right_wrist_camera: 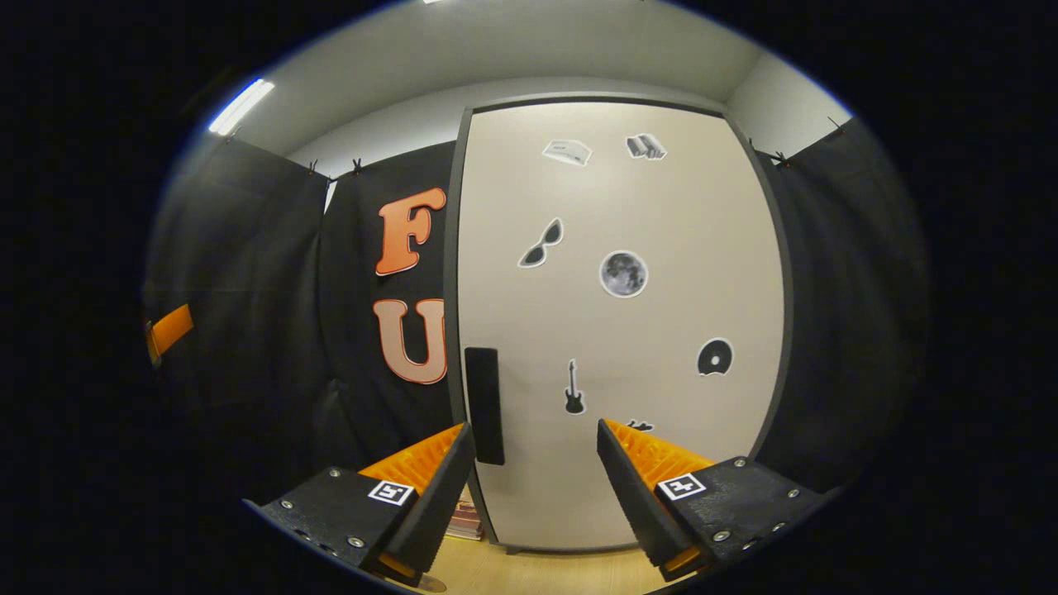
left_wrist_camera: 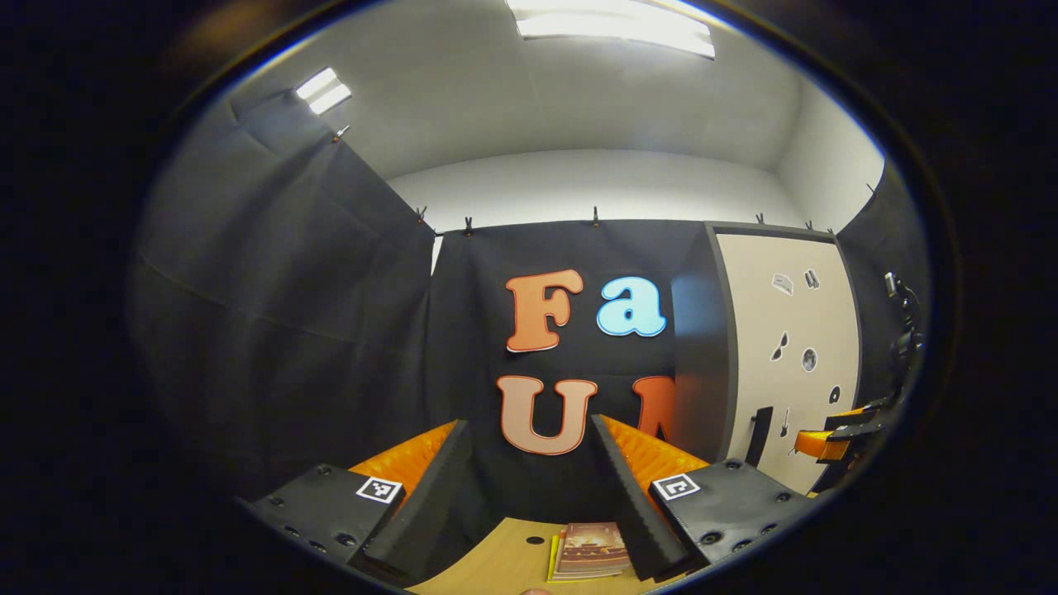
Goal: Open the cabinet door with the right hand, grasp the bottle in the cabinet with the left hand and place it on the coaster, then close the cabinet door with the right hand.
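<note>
I am facing the cabinet (right_wrist_camera: 620, 330) with my right tool (right_wrist_camera: 536, 463), and its door (right_wrist_camera: 661, 248) is sitting closed, flush inside the dark frame. The door is a big stiff panel that I judge will swing on hinges at the far edge from the handle, so it needs a pull along an arc, not a straight tug. The bottle is not visible to me; going by the task it is waiting behind that door, so I cannot tell yet how it will handle.

The place to take hold is the dark vertical handle (right_wrist_camera: 483, 405) near the door's left edge, just beside my tool's left finger. It looks slim and rigid, so I am expecting a firm pinch across it to hold without slip. My right tool is spread wide, grasping nothing.

My left tool (left_wrist_camera: 529, 487) is also spread and empty, hovering over the tabletop (left_wrist_camera: 504, 562) well left of the cabinet, with books (left_wrist_camera: 591, 549) lying just below it. The door will be sweeping out toward that side, so I am judging the left tool should keep clear of the arc.
</note>
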Action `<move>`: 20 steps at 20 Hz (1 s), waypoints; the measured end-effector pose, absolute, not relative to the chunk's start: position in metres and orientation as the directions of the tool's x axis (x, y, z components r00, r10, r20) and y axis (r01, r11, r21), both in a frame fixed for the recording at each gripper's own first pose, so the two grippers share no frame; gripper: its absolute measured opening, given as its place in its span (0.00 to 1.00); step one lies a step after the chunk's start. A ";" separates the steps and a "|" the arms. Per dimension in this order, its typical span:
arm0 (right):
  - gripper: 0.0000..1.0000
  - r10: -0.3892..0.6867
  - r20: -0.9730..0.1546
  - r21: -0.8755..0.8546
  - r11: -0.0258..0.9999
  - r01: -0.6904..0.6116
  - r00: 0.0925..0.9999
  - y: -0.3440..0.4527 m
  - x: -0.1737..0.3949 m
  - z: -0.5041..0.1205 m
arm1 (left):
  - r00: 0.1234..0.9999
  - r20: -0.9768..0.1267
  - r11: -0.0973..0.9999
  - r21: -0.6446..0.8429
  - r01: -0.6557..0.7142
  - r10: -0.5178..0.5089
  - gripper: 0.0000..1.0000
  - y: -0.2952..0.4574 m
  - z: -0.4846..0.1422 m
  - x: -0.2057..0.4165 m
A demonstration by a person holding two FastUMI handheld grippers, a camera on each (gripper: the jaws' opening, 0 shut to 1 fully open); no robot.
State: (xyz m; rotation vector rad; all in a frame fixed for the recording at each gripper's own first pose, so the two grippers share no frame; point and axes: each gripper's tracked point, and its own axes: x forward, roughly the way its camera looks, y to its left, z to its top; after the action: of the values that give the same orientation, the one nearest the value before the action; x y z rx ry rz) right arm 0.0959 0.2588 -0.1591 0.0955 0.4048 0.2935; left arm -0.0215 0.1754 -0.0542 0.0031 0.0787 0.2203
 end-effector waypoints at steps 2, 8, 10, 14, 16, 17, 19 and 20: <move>0.86 0.299 -0.401 0.142 0.954 -0.264 0.866 0.275 0.109 -0.172 | 0.968 -0.086 0.972 0.018 -0.236 0.236 0.94 0.189 -0.059 -0.028; 0.70 0.297 -0.490 0.179 0.955 -0.238 0.820 0.311 0.125 -0.208 | 0.957 -0.088 0.961 0.048 -0.274 0.277 0.93 0.222 -0.064 -0.036; 0.65 0.278 -0.488 0.182 0.959 -0.215 0.827 0.313 0.134 -0.210 | 0.956 -0.097 0.961 0.046 -0.274 0.277 0.94 0.228 -0.068 -0.036; 0.55 0.258 -0.529 0.236 0.960 -0.152 0.808 0.316 0.145 -0.227 | 0.958 -0.111 0.965 0.037 -0.260 0.263 0.94 0.227 -0.075 -0.034; 0.55 0.237 -0.547 0.239 0.963 -0.122 0.803 0.313 0.149 -0.234 | 0.961 -0.113 0.968 0.027 -0.250 0.251 0.93 0.225 -0.079 -0.032; 0.54 0.228 -0.548 0.241 0.964 -0.110 0.805 0.312 0.151 -0.234 | 0.961 -0.117 0.969 0.020 -0.248 0.249 0.93 0.224 -0.081 -0.031; 0.40 0.215 -0.543 0.224 0.969 -0.107 0.811 0.313 0.150 -0.232 | 0.964 -0.124 0.972 0.004 -0.235 0.234 0.93 0.219 -0.086 -0.029; 0.39 0.206 -0.539 0.202 0.973 -0.112 0.816 0.313 0.151 -0.234 | 0.965 -0.129 0.973 0.000 -0.229 0.227 0.94 0.217 -0.086 -0.031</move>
State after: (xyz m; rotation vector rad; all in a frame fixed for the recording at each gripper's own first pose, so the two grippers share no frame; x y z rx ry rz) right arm 0.1511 0.3133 -0.2341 0.1641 0.5922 0.1707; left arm -0.0311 0.2171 -0.0861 -0.0151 0.1289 0.2310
